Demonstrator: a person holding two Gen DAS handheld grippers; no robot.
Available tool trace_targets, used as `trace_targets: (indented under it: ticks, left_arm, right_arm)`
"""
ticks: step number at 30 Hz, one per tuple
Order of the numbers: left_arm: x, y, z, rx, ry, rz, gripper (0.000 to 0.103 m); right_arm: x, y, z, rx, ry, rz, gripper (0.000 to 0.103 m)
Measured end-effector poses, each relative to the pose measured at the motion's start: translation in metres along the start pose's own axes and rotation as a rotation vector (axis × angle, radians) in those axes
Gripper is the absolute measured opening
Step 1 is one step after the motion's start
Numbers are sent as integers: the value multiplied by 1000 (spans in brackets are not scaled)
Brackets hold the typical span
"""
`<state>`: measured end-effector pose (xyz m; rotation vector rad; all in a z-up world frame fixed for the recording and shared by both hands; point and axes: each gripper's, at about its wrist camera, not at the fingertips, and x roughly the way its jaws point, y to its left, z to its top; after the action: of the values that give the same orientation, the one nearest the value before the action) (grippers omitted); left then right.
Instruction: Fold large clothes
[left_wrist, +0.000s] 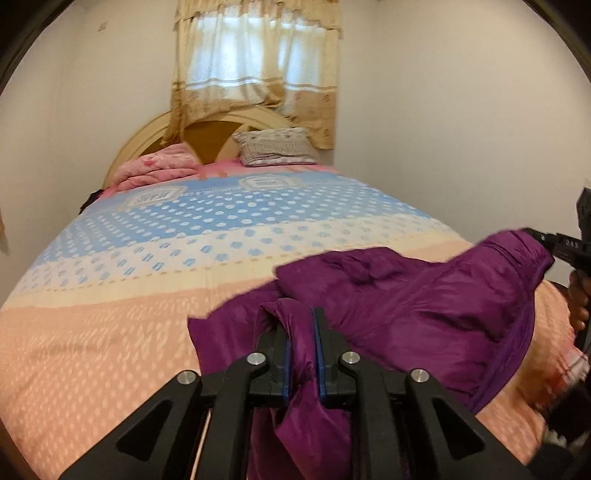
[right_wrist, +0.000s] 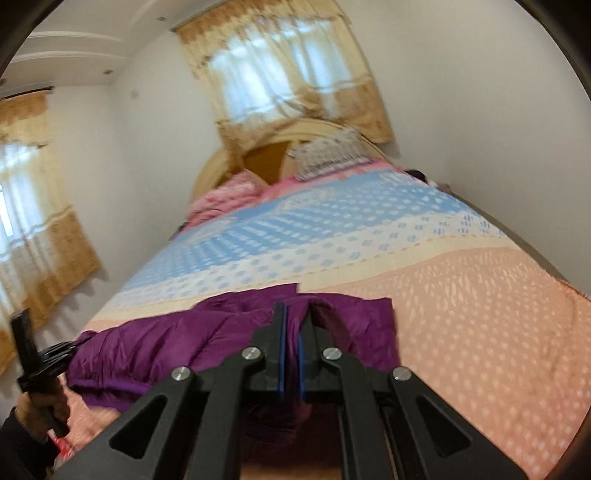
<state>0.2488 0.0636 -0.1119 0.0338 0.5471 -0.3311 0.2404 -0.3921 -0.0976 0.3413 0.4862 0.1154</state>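
A large purple garment lies bunched on the near part of the bed, stretched between both grippers. In the left wrist view my left gripper pinches a thick fold of it between its blue pads, and the cloth hangs down below the jaws. My right gripper grips the garment's far right corner, a hand below it. In the right wrist view the right gripper is shut on a fold of the purple garment. The left gripper holds the cloth's left end there.
The bed has a peach, white and blue dotted cover. A patterned pillow and a folded pink blanket lie by the curved headboard. A curtained window is behind it. White walls close in on both sides.
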Motion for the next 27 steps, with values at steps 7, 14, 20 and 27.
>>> trace_targets:
  ticks: [7, 14, 20, 27]
  left_arm:
    - [46, 23, 12, -108, 19, 28, 49]
    - [66, 31, 0, -152, 39, 16, 54]
    - [49, 49, 3, -187, -76, 118, 84]
    - [54, 26, 13, -80, -52, 237, 86]
  right_arm:
    - [73, -31, 5, 102, 83, -46, 7]
    - [102, -43, -2, 117, 111, -72, 8]
    - [124, -56, -11, 137, 162, -82, 10]
    - [124, -45, 13, 147, 81, -119, 83]
